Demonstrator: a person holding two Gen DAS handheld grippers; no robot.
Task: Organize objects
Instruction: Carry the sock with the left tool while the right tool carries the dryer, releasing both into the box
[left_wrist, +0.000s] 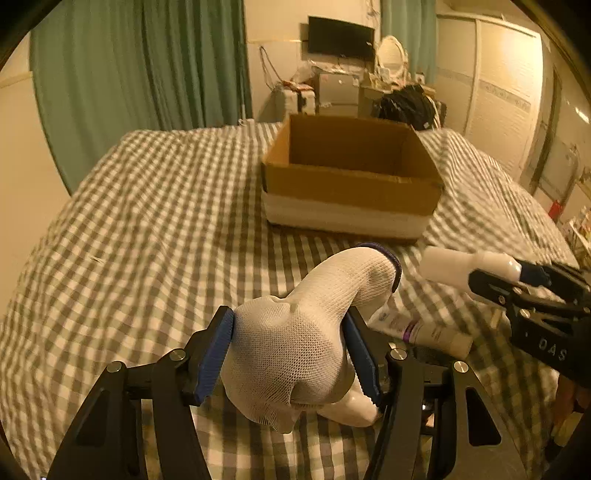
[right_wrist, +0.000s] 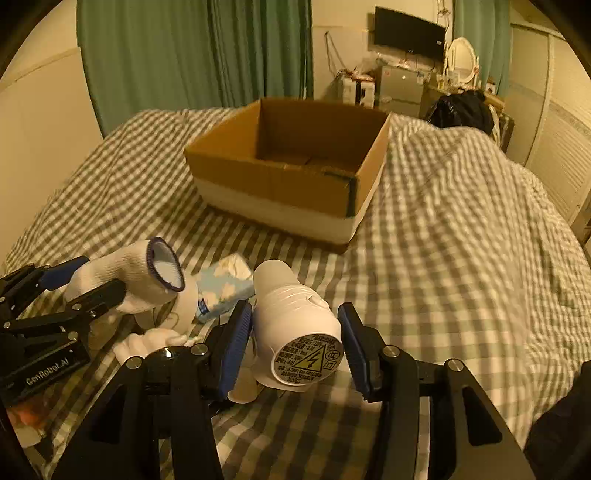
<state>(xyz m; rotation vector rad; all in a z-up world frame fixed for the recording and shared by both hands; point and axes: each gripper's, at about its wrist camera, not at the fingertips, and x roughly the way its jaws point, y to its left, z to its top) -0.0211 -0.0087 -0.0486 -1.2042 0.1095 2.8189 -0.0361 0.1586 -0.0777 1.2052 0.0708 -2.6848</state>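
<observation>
Here, sock (left_wrist: 295, 354) in left tongs (left_wrist: 291, 354).

Black tongs (left_wrist: 288, 354), ribbed blue pads (left_wrist: 216, 354)

home bedroom | bed w/ checked cover (left_wrist: 147, 221) | green curtains (left_wrist: 140, 66) | wall TV (left_wrist: 340, 38) | wardrobe (left_wrist: 498, 92)

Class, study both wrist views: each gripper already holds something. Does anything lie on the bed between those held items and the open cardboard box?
Nothing visible does. The sock in the left gripper and the white appliance in the right gripper face bare checked bedspread up to the cardboard box.
</observation>
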